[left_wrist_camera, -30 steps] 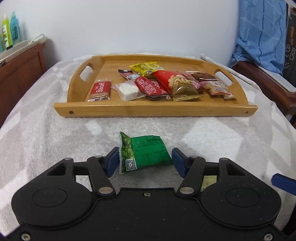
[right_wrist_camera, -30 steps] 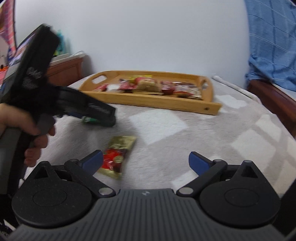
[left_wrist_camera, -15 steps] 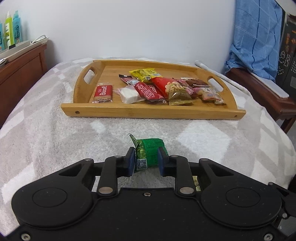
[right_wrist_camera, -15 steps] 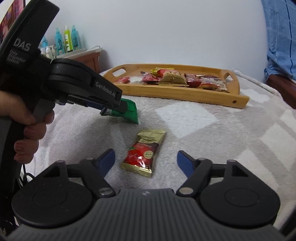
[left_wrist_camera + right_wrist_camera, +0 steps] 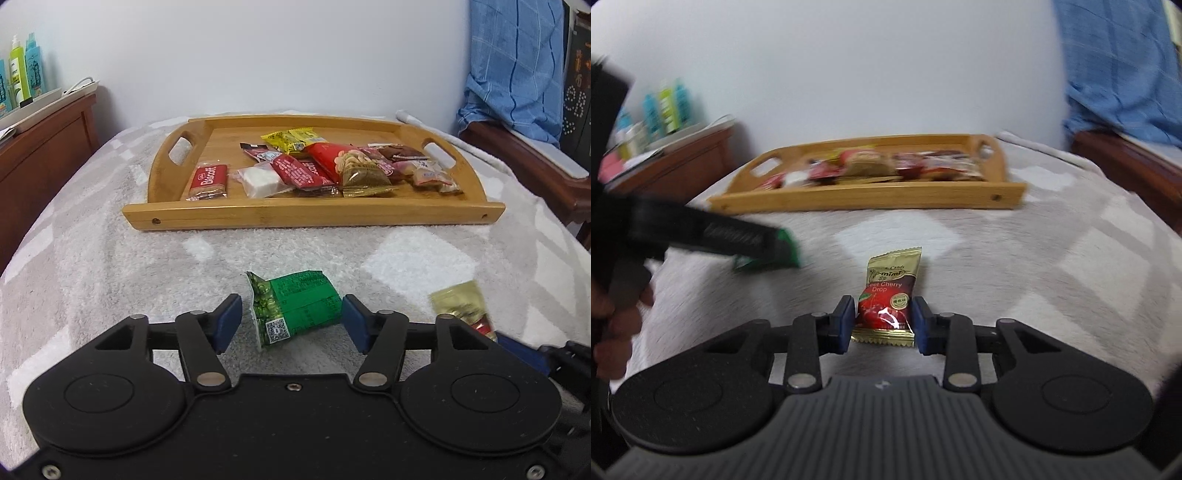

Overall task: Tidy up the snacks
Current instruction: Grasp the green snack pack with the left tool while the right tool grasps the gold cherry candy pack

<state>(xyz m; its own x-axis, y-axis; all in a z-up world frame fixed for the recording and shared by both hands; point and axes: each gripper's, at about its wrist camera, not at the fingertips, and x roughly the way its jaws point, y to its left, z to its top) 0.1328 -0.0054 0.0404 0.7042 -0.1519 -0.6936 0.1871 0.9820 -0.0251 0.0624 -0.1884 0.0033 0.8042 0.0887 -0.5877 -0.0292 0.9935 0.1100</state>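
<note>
The grey blanket (image 5: 110, 258) spreads under everything. At twelve o'clock the wooden tray (image 5: 314, 216) holds a heap of snack packets (image 5: 317, 170). My left claw (image 5: 291, 323) gapes around the green packet (image 5: 299, 308) lying on the blanket. My right claw (image 5: 882, 328) is clamped on the cherry candy packet (image 5: 890, 291).
</note>
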